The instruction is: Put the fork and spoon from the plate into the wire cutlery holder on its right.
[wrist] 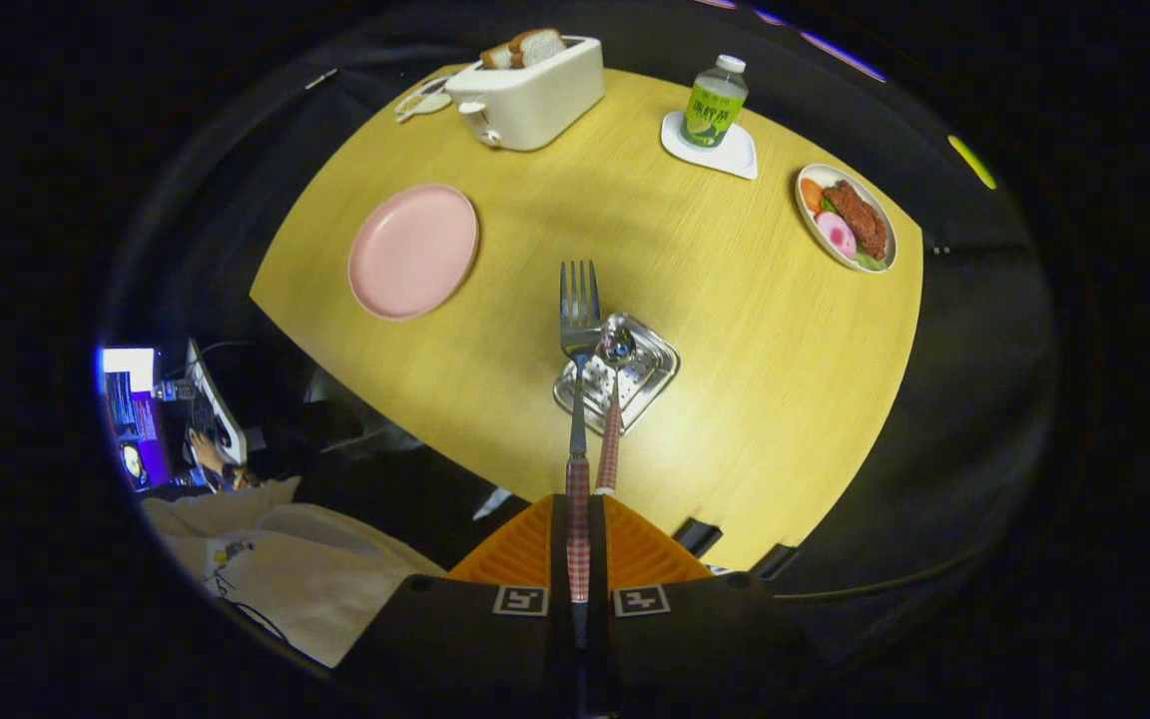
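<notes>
Fork (pixel 579 330): metal tines, red-checked handle, held upright between the closed jaws of the gripper (pixel 578 559), tines pointing away. Spoon (pixel 615 399): matching checked handle, standing in the wire cutlery holder (pixel 618 374), bowl uppermost, just beside the fork. Pink plate (pixel 413 251): bare, left of the holder, well apart.

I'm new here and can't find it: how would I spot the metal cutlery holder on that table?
Start at the round yellow table. Just ahead of the gripper, whose fingers are shut on the fork, sits the cutlery holder, under the fork and spoon heads. It is the one shiny, perforated metal tray; the pink plate is smooth.
</notes>
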Demonstrator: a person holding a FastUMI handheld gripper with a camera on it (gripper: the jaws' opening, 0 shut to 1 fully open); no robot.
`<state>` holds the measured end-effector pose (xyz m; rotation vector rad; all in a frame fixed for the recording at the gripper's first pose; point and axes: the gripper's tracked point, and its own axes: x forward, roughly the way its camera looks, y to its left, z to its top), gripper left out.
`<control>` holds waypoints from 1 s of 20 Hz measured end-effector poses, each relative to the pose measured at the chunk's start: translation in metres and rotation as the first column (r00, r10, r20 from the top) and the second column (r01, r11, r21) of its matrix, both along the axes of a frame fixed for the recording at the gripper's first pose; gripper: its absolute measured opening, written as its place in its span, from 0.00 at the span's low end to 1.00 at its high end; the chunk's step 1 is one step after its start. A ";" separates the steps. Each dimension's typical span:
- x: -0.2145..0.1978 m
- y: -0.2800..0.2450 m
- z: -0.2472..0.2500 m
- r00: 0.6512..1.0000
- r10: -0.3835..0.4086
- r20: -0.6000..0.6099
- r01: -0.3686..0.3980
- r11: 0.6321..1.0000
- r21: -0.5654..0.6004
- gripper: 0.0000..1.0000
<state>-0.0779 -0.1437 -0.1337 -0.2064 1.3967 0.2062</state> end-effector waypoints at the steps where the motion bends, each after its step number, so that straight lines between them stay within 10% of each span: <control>1: 0.000 -0.006 -0.007 0.999 0.024 -0.028 -0.025 0.999 -0.027 0.09; 10: 0.012 -0.039 -0.041 0.964 0.164 -0.208 -0.195 0.971 -0.138 0.09; 20: 0.022 -0.044 -0.065 0.914 0.107 -0.391 -0.169 0.977 -0.127 0.09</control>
